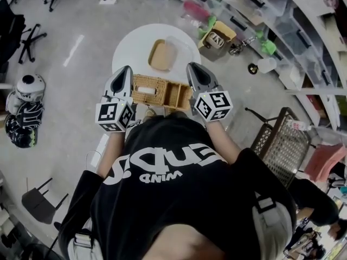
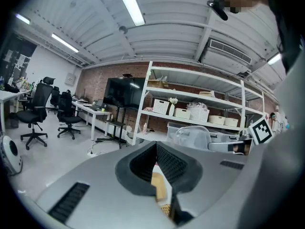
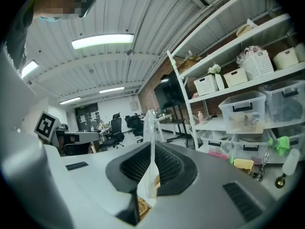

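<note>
Clear lid (image 3: 148, 125) pinched by thin edge in right gripper (image 3: 151, 149); could slip, drop on basket (image 1: 149, 89). Left gripper (image 2: 156, 149) closed, empty.

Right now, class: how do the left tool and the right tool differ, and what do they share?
The right tool is shut on a clear plastic piece; the left tool is shut on nothing. The left tool is by the left end of the wicker basket, the right tool by its right end. Both are grey, and both are shut.
</note>
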Demonstrator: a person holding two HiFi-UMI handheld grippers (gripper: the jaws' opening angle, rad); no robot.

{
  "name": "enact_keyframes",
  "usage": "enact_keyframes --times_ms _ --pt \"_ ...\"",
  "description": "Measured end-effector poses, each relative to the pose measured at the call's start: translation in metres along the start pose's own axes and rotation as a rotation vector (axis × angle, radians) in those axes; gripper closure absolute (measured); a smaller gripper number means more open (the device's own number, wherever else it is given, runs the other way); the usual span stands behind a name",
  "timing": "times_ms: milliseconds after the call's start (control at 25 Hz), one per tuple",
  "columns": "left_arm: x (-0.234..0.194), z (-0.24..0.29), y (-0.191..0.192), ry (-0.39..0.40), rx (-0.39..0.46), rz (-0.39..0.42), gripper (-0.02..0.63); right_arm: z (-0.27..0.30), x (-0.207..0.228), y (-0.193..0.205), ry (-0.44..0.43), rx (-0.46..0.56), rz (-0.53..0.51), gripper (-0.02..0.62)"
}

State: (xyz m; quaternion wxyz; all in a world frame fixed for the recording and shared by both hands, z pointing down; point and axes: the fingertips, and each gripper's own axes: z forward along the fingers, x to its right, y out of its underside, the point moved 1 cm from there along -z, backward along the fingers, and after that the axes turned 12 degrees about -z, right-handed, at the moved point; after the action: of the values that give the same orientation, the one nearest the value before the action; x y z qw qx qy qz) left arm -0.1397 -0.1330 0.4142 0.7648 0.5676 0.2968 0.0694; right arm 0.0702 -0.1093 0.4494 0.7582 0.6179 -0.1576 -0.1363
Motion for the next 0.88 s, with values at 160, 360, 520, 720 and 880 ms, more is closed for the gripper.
enact_keyframes --times_ms 160,360,520,720,880 --pt "0.000 0.003 0.002 0.003 -0.006 -0.002 0.606 0.002 0.000 0.001 -0.006 0.002 0.016 0.569" --pt "0.000 0.005 0.001 0.003 -0.011 -0.006 0.607 0.004 0.002 0.000 -0.009 0.002 0.033 0.569" --pt "0.001 0.008 0.001 0.004 -0.012 -0.005 0.606 0.006 0.004 0.001 -0.012 -0.001 0.032 0.569" --pt "0.001 0.013 0.001 0.006 -0.014 -0.009 0.606 0.011 0.009 0.001 -0.016 -0.003 0.043 0.569" --pt "-0.001 0.018 0.000 0.004 -0.016 -0.012 0.606 0.017 0.013 0.002 -0.019 -0.006 0.059 0.570"
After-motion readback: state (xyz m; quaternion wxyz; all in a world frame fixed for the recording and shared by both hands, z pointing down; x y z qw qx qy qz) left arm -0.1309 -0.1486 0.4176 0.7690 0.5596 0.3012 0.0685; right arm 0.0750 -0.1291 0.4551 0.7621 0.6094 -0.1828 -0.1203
